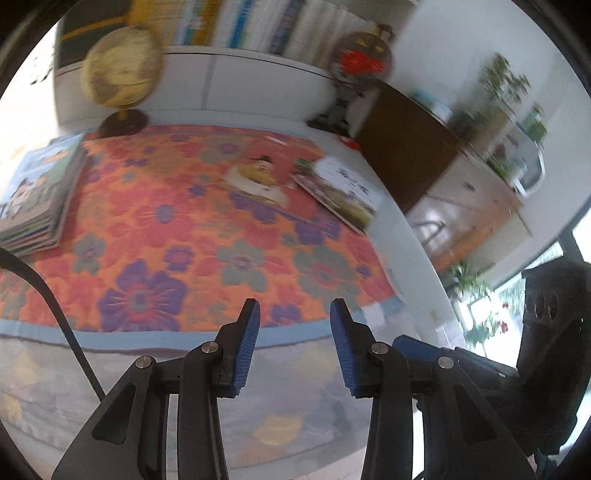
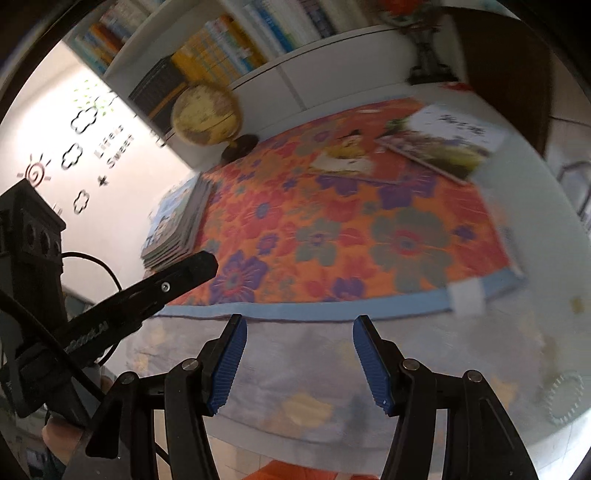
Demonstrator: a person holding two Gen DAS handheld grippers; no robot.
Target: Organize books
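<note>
At the bottom centre of the left wrist view, the left gripper [image 1: 294,345] stands with its blue-padded fingers [image 1: 246,347] parted by a moderate gap, nothing between them. Beyond it lies the floral orange mat [image 1: 177,236] on a white table [image 1: 410,236]. At the left edge of the frame a stack of books [image 1: 38,199] rests on the mat. Right of centre, a yellow-figure book [image 1: 258,179] lies flat, and just beside it a white-and-green book [image 1: 341,192] lies partly over the mat's right edge. A yellowish globe [image 1: 120,68] stands at upper left; shelved books [image 1: 255,22] run along the top. The right gripper [image 1: 436,350] shows at lower right.

At the bottom centre of the right wrist view, the right gripper [image 2: 299,363] is likewise parted, somewhat wider, and holds nothing. The stack of books [image 2: 181,225] sits left of centre, the yellow-figure book [image 2: 345,155] at upper centre, the white-and-green book [image 2: 447,144] at upper right, touching it. The left gripper [image 2: 147,291] crosses the lower left; whether its jaws are parted cannot be told from here. The globe [image 2: 207,114] stands at upper left.
</note>
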